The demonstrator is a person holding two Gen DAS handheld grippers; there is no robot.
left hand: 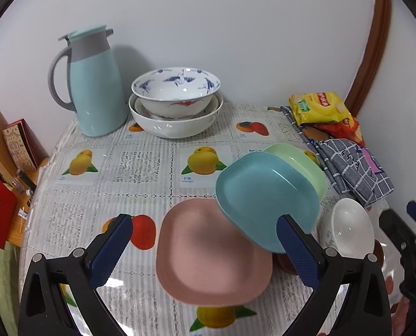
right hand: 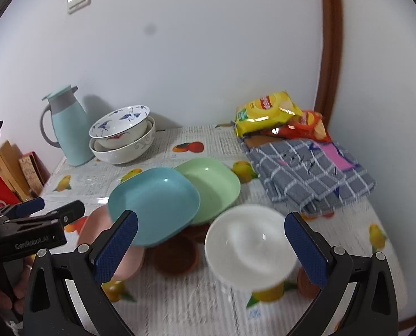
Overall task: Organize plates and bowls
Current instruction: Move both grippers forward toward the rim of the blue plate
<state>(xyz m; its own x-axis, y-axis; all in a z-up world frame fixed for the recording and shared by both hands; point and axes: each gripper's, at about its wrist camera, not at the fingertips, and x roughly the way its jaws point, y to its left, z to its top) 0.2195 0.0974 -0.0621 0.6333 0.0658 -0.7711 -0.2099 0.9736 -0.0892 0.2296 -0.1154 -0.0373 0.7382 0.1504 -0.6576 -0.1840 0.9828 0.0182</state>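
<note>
Your left gripper (left hand: 205, 243) hangs with jaws wide apart over the pink plate (left hand: 208, 254); your right gripper (right hand: 210, 246) is likewise spread, framing the white bowl (right hand: 247, 243). The teal plate (right hand: 154, 204) overlaps the pink one and the green plate (right hand: 216, 182). Two patterned bowls (left hand: 177, 95) sit nested beside the thermos jug (left hand: 96, 84).

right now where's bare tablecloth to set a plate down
Free: the stretch between the thermos and the pink plate, left of the blue plate. Crowded: right side, with green plate, white bowl and checked cloth.
</note>
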